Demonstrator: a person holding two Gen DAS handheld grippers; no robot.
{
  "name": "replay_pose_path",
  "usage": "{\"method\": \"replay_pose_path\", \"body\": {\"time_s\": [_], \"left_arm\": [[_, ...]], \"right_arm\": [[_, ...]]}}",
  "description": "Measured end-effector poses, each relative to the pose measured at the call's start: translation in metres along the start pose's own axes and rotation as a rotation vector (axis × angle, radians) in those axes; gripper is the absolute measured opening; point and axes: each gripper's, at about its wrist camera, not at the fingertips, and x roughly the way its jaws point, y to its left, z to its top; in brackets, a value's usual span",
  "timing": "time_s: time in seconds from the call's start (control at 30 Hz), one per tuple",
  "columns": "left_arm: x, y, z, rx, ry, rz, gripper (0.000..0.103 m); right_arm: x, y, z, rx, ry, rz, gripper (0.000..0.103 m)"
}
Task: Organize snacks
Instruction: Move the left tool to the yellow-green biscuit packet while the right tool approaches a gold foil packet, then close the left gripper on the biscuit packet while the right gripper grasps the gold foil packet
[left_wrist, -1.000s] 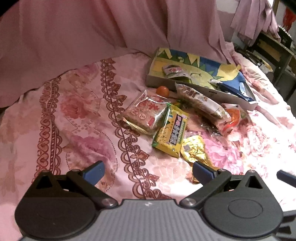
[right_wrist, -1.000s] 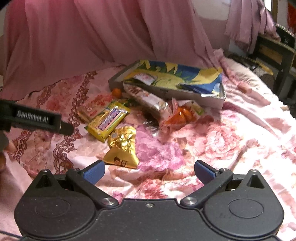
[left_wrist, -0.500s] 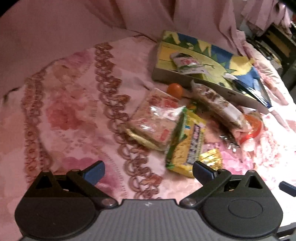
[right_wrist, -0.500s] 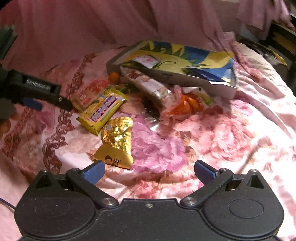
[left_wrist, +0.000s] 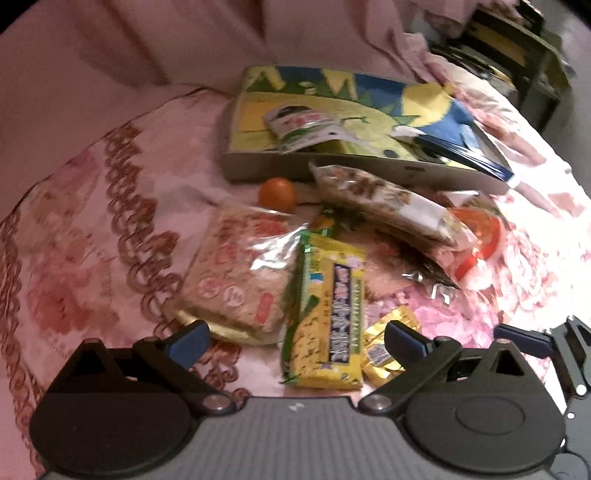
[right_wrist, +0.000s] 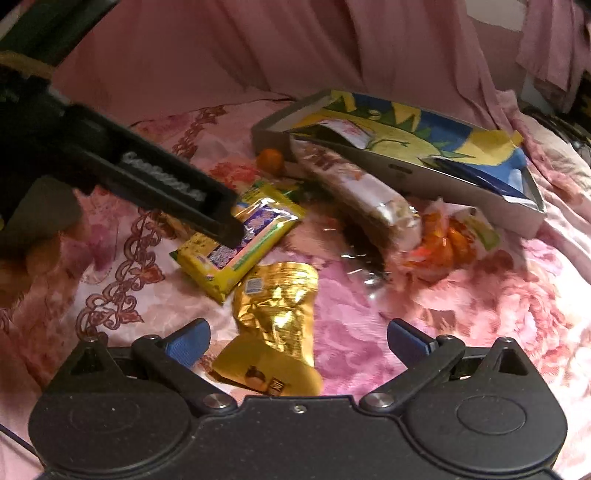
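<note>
Snack packs lie in a heap on the pink floral bedspread in front of a shallow box (left_wrist: 258, 168) (right_wrist: 461, 184) with a yellow and blue lining. My left gripper (left_wrist: 295, 338) is open, low over the yellow pack (left_wrist: 328, 314) (right_wrist: 236, 243), with a clear cracker pack (left_wrist: 240, 269) at its left finger. My right gripper (right_wrist: 297, 338) is open over the gold foil pouch (right_wrist: 277, 317) (left_wrist: 388, 339). A long white pack (left_wrist: 388, 206) (right_wrist: 354, 188), an orange pack (left_wrist: 476, 236) (right_wrist: 443, 247) and a small orange fruit (left_wrist: 277, 194) (right_wrist: 270, 159) lie nearer the box. Two packs lie inside the box.
Pink draped cloth (left_wrist: 147, 44) rises behind the bed. Dark furniture (left_wrist: 517, 44) stands at the far right. The left gripper's body (right_wrist: 147, 173) crosses the right wrist view from the upper left, over the yellow pack.
Both grippers moved forward and down toward the snack heap. The left one now hangs over the yellow pack, the right one over the gold pouch. Both stay open.
</note>
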Motion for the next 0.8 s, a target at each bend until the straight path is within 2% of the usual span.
{"method": "replay_pose_path", "body": {"time_s": [0.13, 0.3, 0.53, 0.67, 0.8], "left_arm": [[0.001, -0.011, -0.003, 0.080, -0.024, 0.002, 0.102], [0.010, -0.016, -0.004, 0.122, 0.003, -0.006, 0.096], [0.016, -0.021, -0.007, 0.184, 0.011, 0.045, 0.090], [0.019, -0.026, -0.006, 0.236, -0.014, 0.081, 0.083], [0.017, -0.030, -0.008, 0.264, -0.029, 0.074, 0.075]], "right_arm": [[0.007, 0.006, -0.002, -0.032, 0.003, -0.017, 0.091], [0.013, -0.002, -0.003, 0.033, 0.023, 0.018, 0.087], [0.015, -0.004, -0.004, 0.048, 0.029, 0.025, 0.086], [0.012, -0.001, -0.005, 0.030, 0.012, 0.023, 0.082], [0.009, 0.006, -0.006, -0.025, -0.010, 0.012, 0.076]]}}
